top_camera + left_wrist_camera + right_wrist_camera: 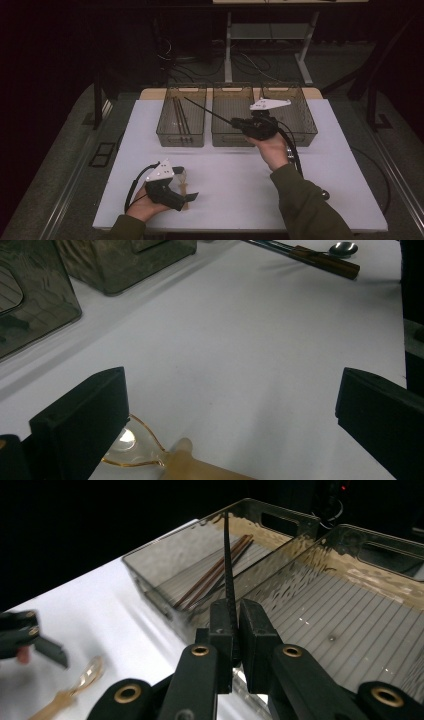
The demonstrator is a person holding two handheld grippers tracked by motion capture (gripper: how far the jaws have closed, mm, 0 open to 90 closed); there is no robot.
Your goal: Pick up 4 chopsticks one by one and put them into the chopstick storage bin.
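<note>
My right gripper [235, 121] is shut on a thin black chopstick [207, 109], held above the table in front of the middle bin. The stick points up and left over the left bin [181, 137]. In the right gripper view the jaws [236, 625] pinch the chopstick [229, 555], whose tip reaches over the left bin [150, 577], where brown chopsticks [215, 572] lie. My left gripper [186, 184] rests at the table's front left, open, with a translucent amber spoon [184, 179] lying between its jaws. In the left gripper view the spoon [150, 452] lies near the left jaw, untouched.
Three clear bins stand in a row at the back of the white table [235, 190]; the middle bin [231, 135] and the right bin [300, 127] look bare inside. A spoon with a wooden handle [325, 262] lies on the table near the person's right forearm.
</note>
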